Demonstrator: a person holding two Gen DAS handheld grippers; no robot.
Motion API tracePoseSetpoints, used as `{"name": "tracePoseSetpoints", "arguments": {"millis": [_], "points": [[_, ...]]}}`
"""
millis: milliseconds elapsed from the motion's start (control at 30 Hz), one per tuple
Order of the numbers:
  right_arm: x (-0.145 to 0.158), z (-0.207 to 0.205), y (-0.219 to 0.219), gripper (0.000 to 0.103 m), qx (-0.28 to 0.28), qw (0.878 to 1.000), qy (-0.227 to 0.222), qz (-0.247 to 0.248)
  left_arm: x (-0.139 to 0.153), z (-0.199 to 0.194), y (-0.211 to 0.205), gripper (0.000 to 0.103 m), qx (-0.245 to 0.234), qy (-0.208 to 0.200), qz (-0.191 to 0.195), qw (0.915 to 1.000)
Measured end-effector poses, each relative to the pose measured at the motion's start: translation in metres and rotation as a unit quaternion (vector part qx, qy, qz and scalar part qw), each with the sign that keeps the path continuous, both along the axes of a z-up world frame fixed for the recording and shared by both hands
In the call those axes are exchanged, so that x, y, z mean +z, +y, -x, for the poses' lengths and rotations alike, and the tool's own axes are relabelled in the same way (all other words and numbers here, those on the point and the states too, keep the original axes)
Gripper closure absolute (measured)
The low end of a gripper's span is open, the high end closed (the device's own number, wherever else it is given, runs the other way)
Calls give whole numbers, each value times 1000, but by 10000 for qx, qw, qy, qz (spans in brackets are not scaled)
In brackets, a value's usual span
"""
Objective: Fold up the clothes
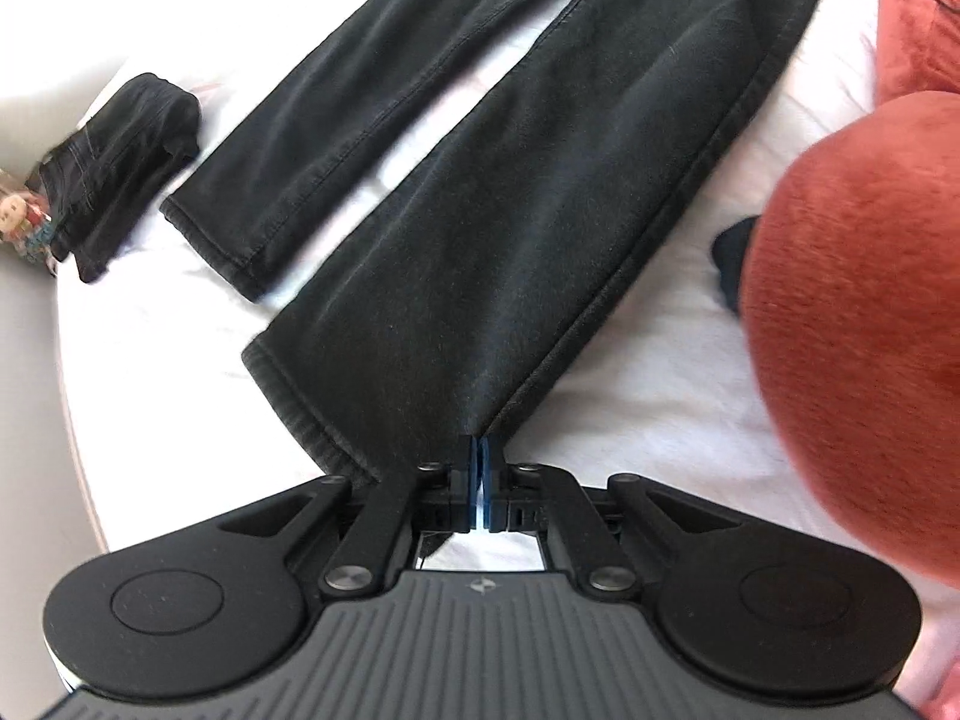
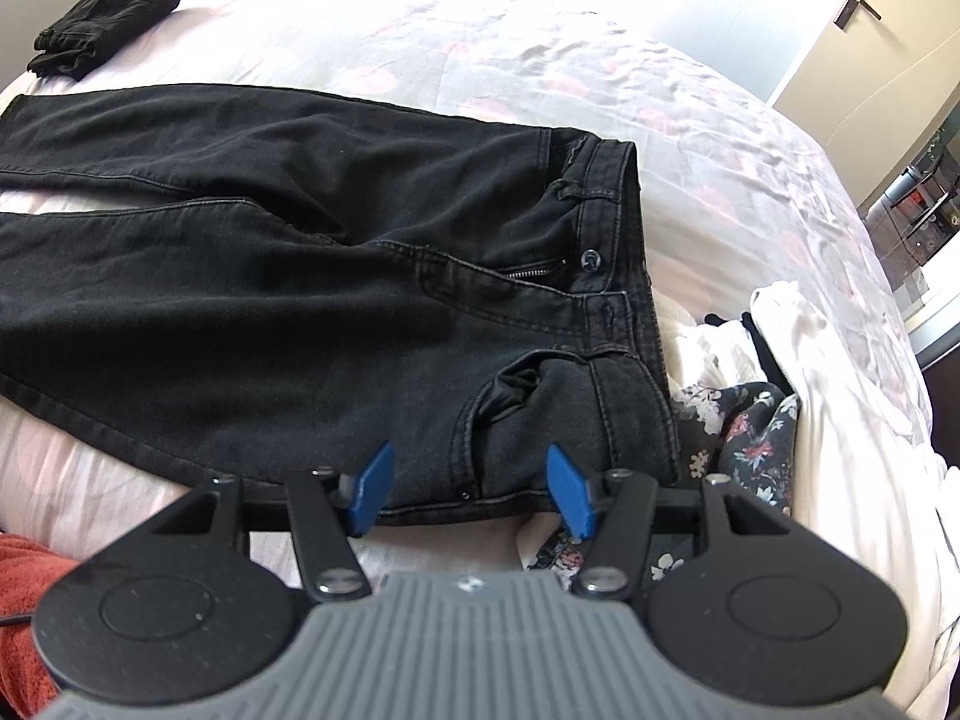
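Observation:
Black jeans point(image 1: 540, 168) lie spread on the white bed, legs apart. My left gripper point(image 1: 478, 450) is shut on the hem corner of the nearer leg and pulls the cloth taut. In the right wrist view the jeans point(image 2: 270, 300) lie with the waistband to the right and the legs running left. My right gripper point(image 2: 468, 486) is open, its blue pads point(image 2: 372, 489) on either side of the near hip edge below the front pocket.
A folded black garment point(image 1: 126, 168) lies at the far corner of the bed, and shows in the right wrist view point(image 2: 102, 18). A red velvet cushion point(image 1: 858, 312) is close on the right. Floral and white clothes point(image 2: 750, 420) are piled beside the waistband. The bedsheet point(image 2: 540, 60) is floral white.

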State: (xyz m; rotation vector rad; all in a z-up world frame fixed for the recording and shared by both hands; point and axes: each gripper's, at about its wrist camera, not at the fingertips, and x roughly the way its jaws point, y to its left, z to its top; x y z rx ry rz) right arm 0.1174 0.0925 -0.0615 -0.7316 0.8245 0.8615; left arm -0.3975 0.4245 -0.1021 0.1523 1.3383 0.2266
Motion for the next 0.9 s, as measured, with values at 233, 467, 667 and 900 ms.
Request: {"name": "tracePoseSetpoints", "arguments": {"millis": [233, 467, 667, 900], "points": [[5, -1, -12, 42, 75, 9998, -78, 144, 1, 3, -8, 96, -151, 30, -505, 9986], [32, -19, -18, 42, 27, 9980, -533, 330, -11, -7, -17, 67, -841, 305, -1000, 9910], [75, -32, -24, 37, 673, 9887, -916, 977, -28, -9, -28, 53, -1153, 445, -962, 9877], [49, -6, -23, 37, 2032, 9653, -839, 1412, -55, -19, -26, 53, -1262, 571, -1149, 9837]]}}
